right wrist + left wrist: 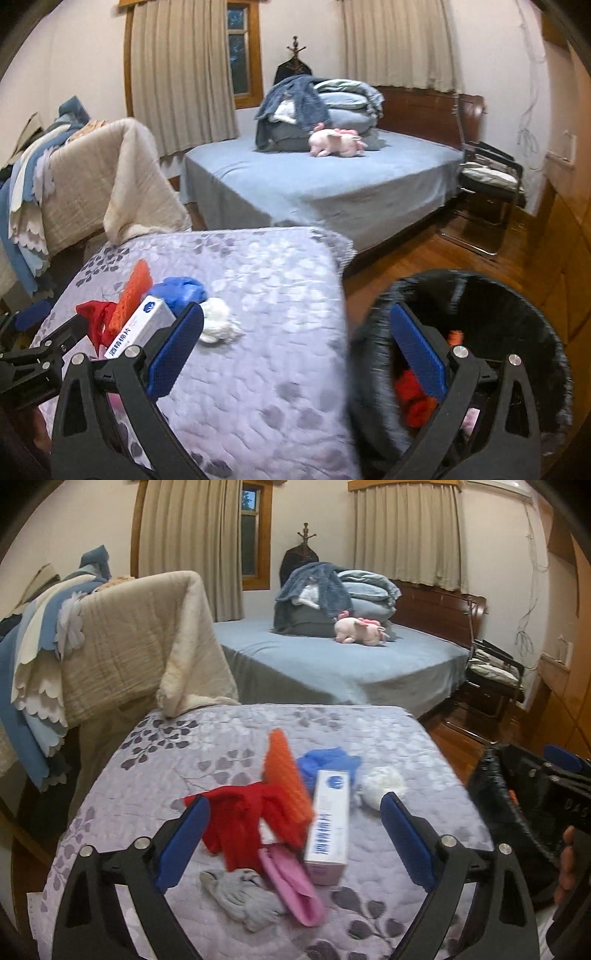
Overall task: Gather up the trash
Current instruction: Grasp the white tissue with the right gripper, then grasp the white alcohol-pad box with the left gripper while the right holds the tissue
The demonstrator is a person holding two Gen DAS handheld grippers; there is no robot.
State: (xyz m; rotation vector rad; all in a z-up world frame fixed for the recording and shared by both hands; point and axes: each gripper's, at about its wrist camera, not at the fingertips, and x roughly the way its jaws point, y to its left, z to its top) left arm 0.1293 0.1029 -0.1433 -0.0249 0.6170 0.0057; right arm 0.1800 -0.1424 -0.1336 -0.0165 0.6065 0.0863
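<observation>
On the quilt, the trash is lying in one loose cluster: a red cloth, an orange pad, a blue bag, a white wad, a box, a pink piece and a grey glove. The left gripper is hovering above the cluster, jaws spread wide and holding nothing. The right gripper is likewise released, straddling the quilt edge and the bin just beside it. The bin is already holding red and orange scraps.

Judged procedure: lower the left jaws around the box across its narrow faces; the rigid cardboard is offering flat, parallel surfaces. The cloths are limp and wrinkled, so pinch a raised fold. The quilt is stitched and soft; avoid snagging it.
</observation>
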